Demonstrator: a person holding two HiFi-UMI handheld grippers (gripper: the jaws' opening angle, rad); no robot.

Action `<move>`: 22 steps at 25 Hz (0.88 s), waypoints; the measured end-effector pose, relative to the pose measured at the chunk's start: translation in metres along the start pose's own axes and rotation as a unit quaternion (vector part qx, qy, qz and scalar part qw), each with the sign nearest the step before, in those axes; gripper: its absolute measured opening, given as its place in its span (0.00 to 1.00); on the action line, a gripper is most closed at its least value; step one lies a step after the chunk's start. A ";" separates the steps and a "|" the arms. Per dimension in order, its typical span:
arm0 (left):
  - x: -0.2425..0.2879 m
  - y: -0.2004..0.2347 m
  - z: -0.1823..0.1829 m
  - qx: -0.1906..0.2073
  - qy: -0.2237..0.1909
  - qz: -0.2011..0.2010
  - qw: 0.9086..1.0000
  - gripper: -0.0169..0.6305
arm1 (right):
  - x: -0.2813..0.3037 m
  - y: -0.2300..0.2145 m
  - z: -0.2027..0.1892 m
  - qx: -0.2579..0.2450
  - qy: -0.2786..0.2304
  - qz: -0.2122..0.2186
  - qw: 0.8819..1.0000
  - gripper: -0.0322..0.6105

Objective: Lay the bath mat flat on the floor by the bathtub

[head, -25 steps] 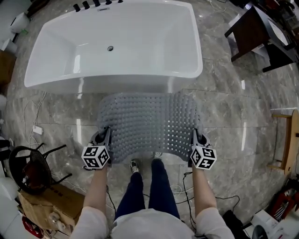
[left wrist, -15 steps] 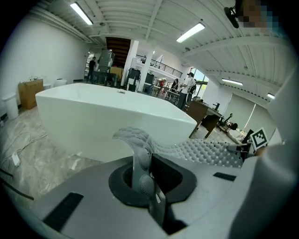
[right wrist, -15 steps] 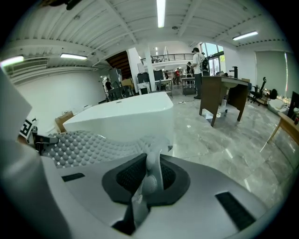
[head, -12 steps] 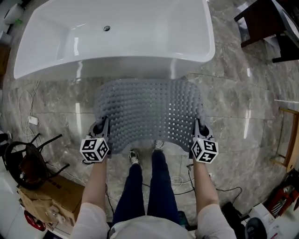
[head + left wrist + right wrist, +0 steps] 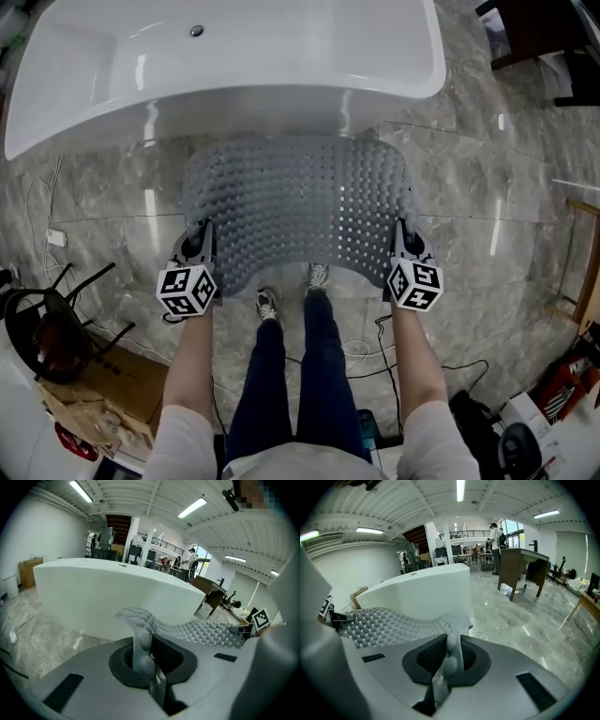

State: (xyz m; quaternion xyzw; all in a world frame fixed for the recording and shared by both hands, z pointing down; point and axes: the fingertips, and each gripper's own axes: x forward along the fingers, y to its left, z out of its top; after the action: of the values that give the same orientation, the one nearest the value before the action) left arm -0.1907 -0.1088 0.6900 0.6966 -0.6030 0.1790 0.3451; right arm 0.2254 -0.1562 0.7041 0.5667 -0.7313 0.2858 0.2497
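Now that I have lowered both hands over the last second, my left gripper [image 5: 199, 251] sits nearer the floor [image 5: 487, 187], jaws clamped on the near left corner of the bath mat [image 5: 298, 211]. The mat hangs spread between my hands, its far edge by the foot of the bathtub [image 5: 225, 66]; whether that edge has landed, I cannot tell. My right gripper [image 5: 403, 246] is pinched on the near right corner. I judge more lowering is needed before release.
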 end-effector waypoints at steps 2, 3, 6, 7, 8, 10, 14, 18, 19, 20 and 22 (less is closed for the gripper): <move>0.010 0.001 -0.008 0.000 0.003 0.000 1.000 0.09 | 0.010 -0.003 -0.009 -0.004 0.006 -0.001 1.000 0.11; 0.016 0.002 -0.012 0.001 0.006 0.000 1.000 0.09 | 0.015 -0.004 -0.014 -0.009 0.010 -0.003 1.000 0.11; 0.032 0.007 -0.025 0.001 0.015 0.002 1.000 0.09 | 0.031 -0.006 -0.028 -0.036 0.023 -0.007 0.999 0.11; 0.037 0.009 -0.030 0.002 0.017 0.003 1.000 0.09 | 0.036 -0.007 -0.033 -0.043 0.026 -0.006 0.999 0.11; 0.042 0.010 -0.034 0.004 0.019 0.004 1.000 0.09 | 0.042 -0.008 -0.037 -0.049 0.030 -0.005 0.998 0.11; 0.051 0.012 -0.044 0.007 0.023 0.004 1.000 0.09 | 0.052 -0.010 -0.046 -0.059 0.036 -0.004 0.998 0.11; 0.069 0.022 -0.059 0.008 0.029 0.005 1.000 0.09 | 0.074 -0.010 -0.057 -0.071 0.040 -0.003 0.997 0.11; 0.087 0.029 -0.074 0.008 0.031 0.011 0.999 0.09 | 0.095 -0.013 -0.066 -0.070 0.042 -0.001 0.997 0.11; 0.091 0.030 -0.078 0.010 0.033 0.012 0.999 0.09 | 0.099 -0.015 -0.069 -0.068 0.043 -0.002 0.997 0.11; 0.096 0.031 -0.081 0.013 0.035 0.012 0.999 0.09 | 0.103 -0.016 -0.073 -0.066 0.045 -0.002 0.997 0.11; 0.105 0.037 -0.088 0.023 0.040 0.012 0.999 0.09 | 0.112 -0.018 -0.081 -0.064 0.049 -0.003 0.997 0.11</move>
State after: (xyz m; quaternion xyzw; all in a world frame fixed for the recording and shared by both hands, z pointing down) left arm -0.1893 -0.1241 0.8309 0.6890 -0.5930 0.2248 0.3509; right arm 0.2198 -0.1794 0.8410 0.5368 -0.7336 0.2647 0.3218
